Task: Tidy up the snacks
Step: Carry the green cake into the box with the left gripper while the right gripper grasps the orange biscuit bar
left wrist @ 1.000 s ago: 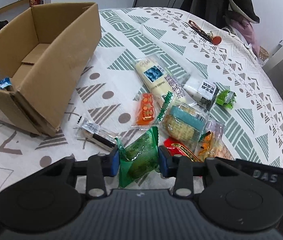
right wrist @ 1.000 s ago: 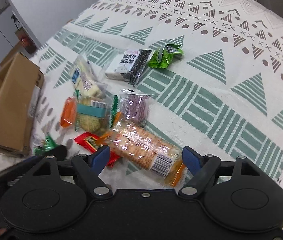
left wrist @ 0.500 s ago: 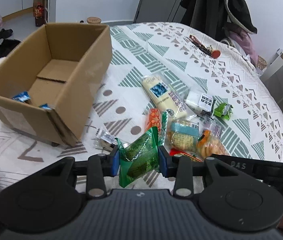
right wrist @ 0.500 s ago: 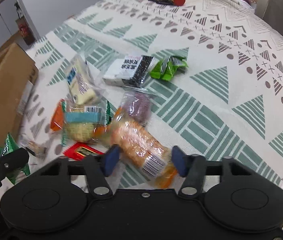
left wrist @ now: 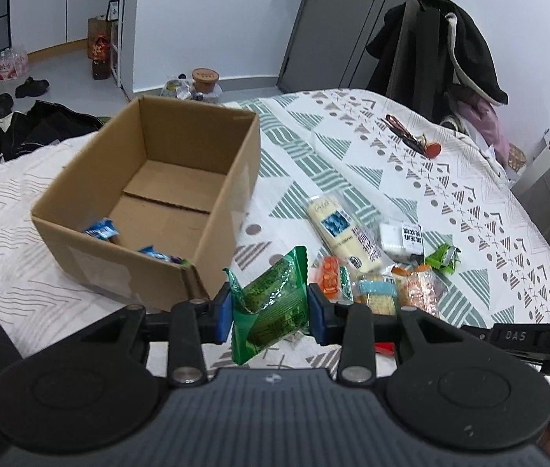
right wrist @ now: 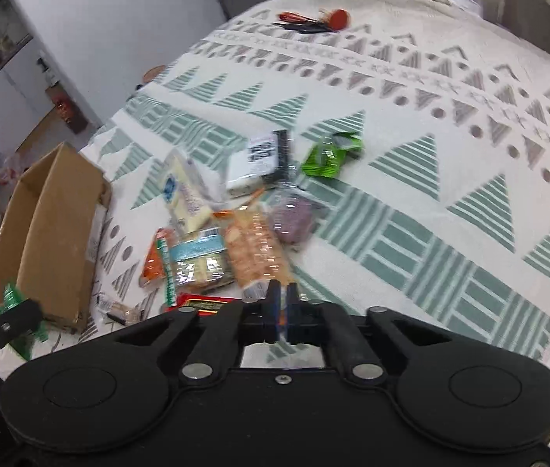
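Note:
My left gripper (left wrist: 270, 311) is shut on a green foil snack packet (left wrist: 275, 303), held above the table just right of the open cardboard box (left wrist: 80, 249). Two blue packets (left wrist: 100, 229) lie inside the box. My right gripper (right wrist: 282, 299) is shut on the near end of an orange cracker pack (right wrist: 253, 245) in the snack pile. Around it lie a teal-labelled cracker pack (right wrist: 197, 260), a purple packet (right wrist: 294, 218), a red packet (right wrist: 201, 303), a long yellow-white packet (left wrist: 343, 229), a white-and-black packet (left wrist: 403, 237) and a light green packet (left wrist: 444, 258).
A small orange packet (left wrist: 329, 280) lies left of the pile, and a clear-wrapped dark bar (right wrist: 119, 307) sits by the box corner. Keys with a red fob (left wrist: 415, 142) lie at the far side. A dark coat (left wrist: 442, 50) hangs beyond the table.
My left gripper has risen with the green packet and drawn back, so the box interior shows. My right gripper has gone from wide open to shut on the orange cracker pack's end.

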`<state>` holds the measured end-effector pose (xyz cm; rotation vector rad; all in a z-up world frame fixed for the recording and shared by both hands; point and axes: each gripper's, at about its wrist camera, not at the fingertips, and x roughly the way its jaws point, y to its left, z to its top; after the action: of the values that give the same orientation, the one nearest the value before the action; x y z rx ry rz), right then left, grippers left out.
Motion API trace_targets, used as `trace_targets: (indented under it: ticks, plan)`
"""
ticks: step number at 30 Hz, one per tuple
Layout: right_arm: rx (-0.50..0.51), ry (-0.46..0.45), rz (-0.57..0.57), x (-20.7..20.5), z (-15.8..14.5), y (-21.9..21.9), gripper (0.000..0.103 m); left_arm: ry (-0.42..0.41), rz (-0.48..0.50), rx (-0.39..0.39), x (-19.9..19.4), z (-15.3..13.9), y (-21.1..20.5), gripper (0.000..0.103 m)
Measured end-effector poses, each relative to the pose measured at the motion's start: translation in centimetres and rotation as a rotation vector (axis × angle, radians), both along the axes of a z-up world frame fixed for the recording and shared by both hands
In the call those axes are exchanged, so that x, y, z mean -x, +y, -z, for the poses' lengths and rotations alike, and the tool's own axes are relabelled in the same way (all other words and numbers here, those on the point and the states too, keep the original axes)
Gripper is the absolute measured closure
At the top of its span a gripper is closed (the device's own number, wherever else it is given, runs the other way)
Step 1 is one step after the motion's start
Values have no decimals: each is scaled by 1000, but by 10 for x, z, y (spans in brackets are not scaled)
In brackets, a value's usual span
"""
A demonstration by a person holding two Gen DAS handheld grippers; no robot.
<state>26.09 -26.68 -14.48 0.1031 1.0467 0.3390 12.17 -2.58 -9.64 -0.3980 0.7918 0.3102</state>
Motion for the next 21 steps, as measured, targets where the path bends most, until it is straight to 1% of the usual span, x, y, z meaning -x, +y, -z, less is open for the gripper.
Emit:
trace_targets:
  ticks: [2,4,5,6,7,8,9,11,13,16,19,20,21]
  plan:
    - [-19,6,41,-3,0,-9,72,-8,-5,-6,3,-4,3,65]
    - [-49,14,78,-6,0,-18,71,-12,-15,-7,5,-6,7,65]
    - [-56,14,85,-8,0,-19,68,-12,-20,-8,5,-6,9,65]
    - [-56,8,87,-9,0,-19,56,-12,-25,-8,6,-6,12,65]
    - [-46,-2,87,-9,0,-17,48,-11,-32,-7,6,-6,14,65]
    - [-38,-10,87,-9,0,-16,35,-12,-42,-5,6,-7,18,65]
    - [-39,-12,83,-10,1,-14,31,-14,-48,-4,6,-7,20,65]
    - [-56,-12,58,-11,3,-7,31,-19,-62,-4,7,-9,27,65]
    - [-35,-22,22,-15,6,3,31,-23,-77,-3,7,-11,33,65]
    - [74,-57,-31,-19,12,24,31,-31,-99,-5,8,-14,43,65]
    - [131,-52,-82,-20,22,40,31,-34,-122,-10,10,-16,54,65]
    - [149,-50,-99,-20,25,46,34,-33,-131,-11,10,-17,58,65]
    - [167,-44,-116,-20,29,50,47,-32,-141,-14,11,-17,62,65]
